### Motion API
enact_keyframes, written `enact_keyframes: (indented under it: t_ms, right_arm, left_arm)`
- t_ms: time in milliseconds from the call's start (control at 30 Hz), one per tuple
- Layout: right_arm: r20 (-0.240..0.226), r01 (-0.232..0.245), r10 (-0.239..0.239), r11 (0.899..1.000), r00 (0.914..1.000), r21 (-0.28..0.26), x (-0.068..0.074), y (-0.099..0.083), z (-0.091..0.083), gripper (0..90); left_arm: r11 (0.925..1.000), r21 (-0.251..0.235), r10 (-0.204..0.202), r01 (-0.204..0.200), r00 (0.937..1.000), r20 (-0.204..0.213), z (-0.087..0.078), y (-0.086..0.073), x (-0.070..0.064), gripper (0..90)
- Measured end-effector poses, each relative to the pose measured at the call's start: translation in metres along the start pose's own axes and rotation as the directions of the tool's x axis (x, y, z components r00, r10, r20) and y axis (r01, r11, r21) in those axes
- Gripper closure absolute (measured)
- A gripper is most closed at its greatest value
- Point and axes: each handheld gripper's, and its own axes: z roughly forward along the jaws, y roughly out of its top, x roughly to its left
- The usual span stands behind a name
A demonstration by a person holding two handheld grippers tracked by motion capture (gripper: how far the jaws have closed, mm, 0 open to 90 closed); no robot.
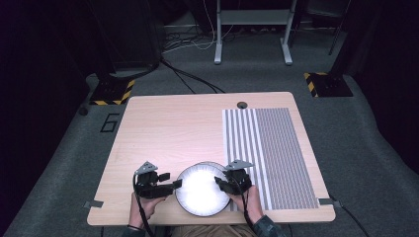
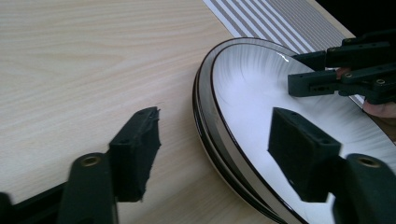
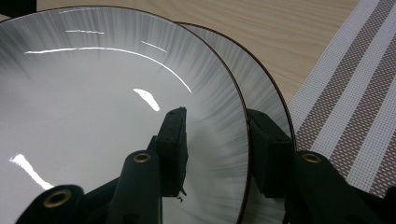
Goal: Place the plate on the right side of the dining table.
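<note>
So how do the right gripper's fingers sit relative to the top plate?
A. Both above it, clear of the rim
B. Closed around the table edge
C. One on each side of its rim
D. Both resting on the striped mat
C: in the right gripper view, the right gripper has one of its fingers over the face of the top plate and the other behind the rim.

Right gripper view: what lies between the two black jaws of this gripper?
In the right gripper view, the dark rim of the upper glossy white round plate runs between the jaws of the right gripper. A second, similar plate lies under it.
</note>
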Motion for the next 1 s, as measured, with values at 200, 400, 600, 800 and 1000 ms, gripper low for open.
enact_keyframes:
  t_ms: [200,400,600,800,1000]
  right_arm:
    - [0.003,0.000,0.000,1.000,1.0000,-0.001,0.000,0.000,0.000,60.7]
    - [-0.001,-0.004,0.004,1.000,1.0000,0.001,-0.001,0.001,0.000,62.5]
    - [-0.028,-0.036,0.035,0.999,0.9990,-0.011,-0.007,0.000,-0.001,69.0]
    - [-0.021,-0.063,0.062,0.997,0.9978,-0.036,-0.009,-0.001,0.000,72.7]
    - [-0.045,-0.117,0.116,0.992,0.9923,-0.042,-0.014,-0.001,-0.001,76.4]
  left_arm:
    - [0.9997,0.023,0.000,-0.001,1.0000,0.006,0.008,-0.002,-0.004,55.9]
    - [0.9999,0.013,0.008,-0.008,1.0000,-0.001,0.014,-0.004,-0.009,68.7]
    - [0.9999,-0.001,-0.014,0.014,0.9987,-0.049,0.021,-0.006,-0.009,74.9]
    - [0.9994,-0.025,-0.026,0.025,0.9972,-0.070,0.024,-0.005,-0.010,77.5]
    - [0.9992,-0.030,-0.029,0.026,0.9968,-0.075,0.025,-0.004,-0.008,78.5]
